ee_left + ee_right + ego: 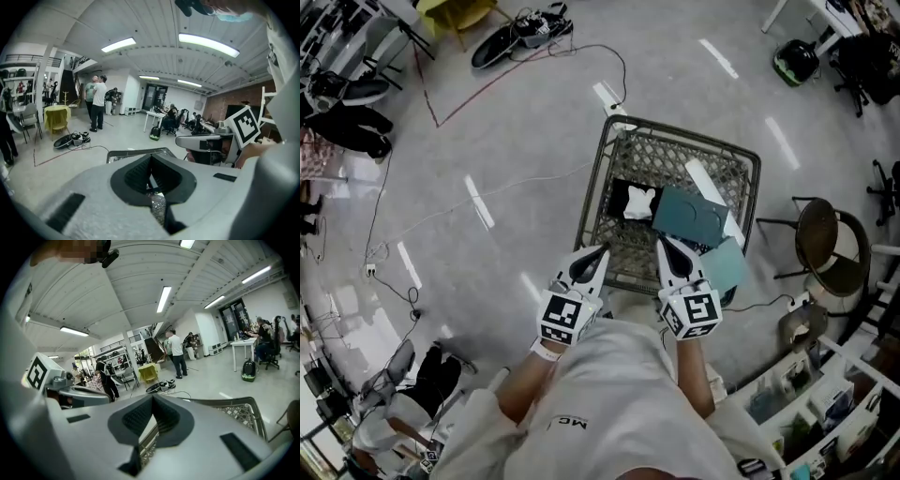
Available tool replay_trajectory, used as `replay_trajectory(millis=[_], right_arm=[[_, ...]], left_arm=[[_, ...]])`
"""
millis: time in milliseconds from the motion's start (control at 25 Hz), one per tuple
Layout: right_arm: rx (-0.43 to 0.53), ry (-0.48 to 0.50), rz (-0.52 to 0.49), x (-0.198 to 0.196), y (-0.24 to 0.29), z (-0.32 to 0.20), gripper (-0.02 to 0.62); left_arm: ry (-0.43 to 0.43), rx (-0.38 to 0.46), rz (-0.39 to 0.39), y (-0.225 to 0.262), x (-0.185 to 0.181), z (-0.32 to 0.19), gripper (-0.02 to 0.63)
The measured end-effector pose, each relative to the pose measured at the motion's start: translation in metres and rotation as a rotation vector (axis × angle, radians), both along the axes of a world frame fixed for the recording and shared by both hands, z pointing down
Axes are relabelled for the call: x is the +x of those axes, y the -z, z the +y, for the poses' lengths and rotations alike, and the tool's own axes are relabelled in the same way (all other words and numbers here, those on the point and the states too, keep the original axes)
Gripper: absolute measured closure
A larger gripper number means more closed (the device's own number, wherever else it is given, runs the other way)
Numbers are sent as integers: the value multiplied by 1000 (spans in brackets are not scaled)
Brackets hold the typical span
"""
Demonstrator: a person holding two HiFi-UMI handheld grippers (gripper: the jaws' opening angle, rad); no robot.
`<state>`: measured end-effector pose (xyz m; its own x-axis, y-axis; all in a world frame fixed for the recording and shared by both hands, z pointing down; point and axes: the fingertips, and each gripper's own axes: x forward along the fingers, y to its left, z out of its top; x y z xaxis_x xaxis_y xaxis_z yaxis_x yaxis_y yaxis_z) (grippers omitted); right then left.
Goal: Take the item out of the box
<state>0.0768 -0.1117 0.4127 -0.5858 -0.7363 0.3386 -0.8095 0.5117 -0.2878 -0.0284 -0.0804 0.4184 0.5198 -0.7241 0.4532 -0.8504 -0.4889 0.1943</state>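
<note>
Bright ceiling strip lights (206,44); floor glare; fisheye-warped gripper views.

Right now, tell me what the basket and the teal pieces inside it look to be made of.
Basket: probably grey metal wire, possibly plastic; open lattice walls under a thicker rim, dull sheen.
Teal pieces: likely card or paperboard; flat, matte, straight-edged panels. Not certain from this height.
</note>
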Motion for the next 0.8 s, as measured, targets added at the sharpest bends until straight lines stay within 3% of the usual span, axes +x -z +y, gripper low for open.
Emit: replay_trajectory(millis=[480,800], right_arm=[[-76,-34,83,10,-68,-16,580],[-82,-48,74,7,-90,-29,580]], left_arm=[[-123,-50,-96,-84,18,-43,581],[-203,-78,-153,-150,31,-61,580]])
